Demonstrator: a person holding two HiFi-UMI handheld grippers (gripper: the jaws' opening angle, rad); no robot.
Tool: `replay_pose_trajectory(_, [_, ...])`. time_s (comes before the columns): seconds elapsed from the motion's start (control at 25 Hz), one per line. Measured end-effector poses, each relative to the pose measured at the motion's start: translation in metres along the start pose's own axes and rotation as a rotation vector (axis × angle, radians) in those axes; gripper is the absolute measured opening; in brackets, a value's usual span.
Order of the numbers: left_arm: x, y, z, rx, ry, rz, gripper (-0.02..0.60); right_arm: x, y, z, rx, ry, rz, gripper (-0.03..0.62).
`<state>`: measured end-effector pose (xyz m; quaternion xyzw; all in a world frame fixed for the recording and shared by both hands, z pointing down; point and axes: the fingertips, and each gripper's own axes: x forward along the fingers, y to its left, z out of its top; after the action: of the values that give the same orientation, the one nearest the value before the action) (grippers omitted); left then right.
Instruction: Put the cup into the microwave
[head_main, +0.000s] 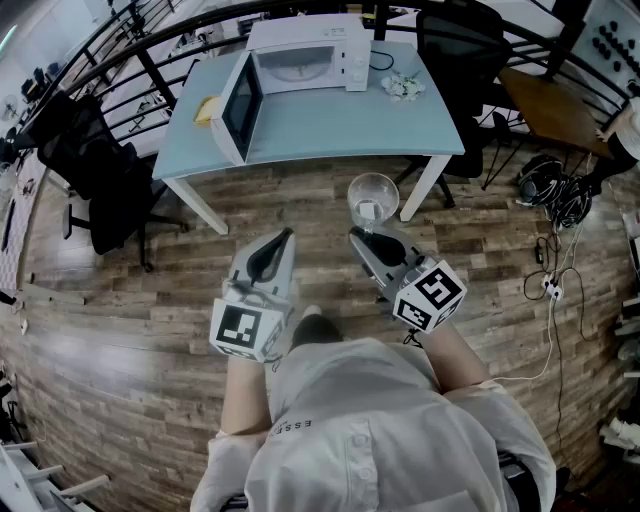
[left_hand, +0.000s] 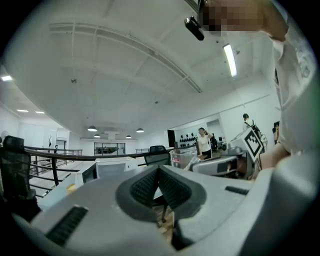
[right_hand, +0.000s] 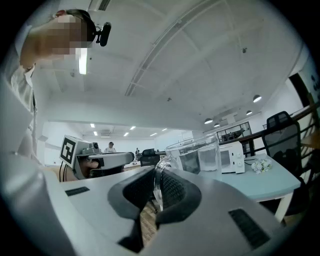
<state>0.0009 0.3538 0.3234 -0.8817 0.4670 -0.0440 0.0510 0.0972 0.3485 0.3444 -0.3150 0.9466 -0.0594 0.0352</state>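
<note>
A clear glass cup (head_main: 373, 198) hangs in the air above the wooden floor, short of the table's near edge. My right gripper (head_main: 357, 236) is shut on the cup's handle (right_hand: 159, 186), and the cup body (right_hand: 197, 156) juts out beyond its tips. To its left, my left gripper (head_main: 283, 238) is shut with nothing in it; in the left gripper view its pads (left_hand: 158, 186) meet. The white microwave (head_main: 300, 62) stands at the back of the light blue table (head_main: 330, 120), its door (head_main: 236, 108) swung open toward the left.
A yellow object (head_main: 206, 109) lies on the table left of the microwave door, and a small white bunch of flowers (head_main: 403, 87) lies at the right. Black office chairs (head_main: 95, 175) stand left of the table. Cables (head_main: 556, 195) lie on the floor at right.
</note>
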Motion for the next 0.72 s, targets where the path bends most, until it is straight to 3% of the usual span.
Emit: replay_pose_trajectory(0.72, [0.026,0.014,-0.015,-0.038,0.031,-0.013,0.002,0.010,-0.022,-0.008,0.035,0.018,0.003,0.031])
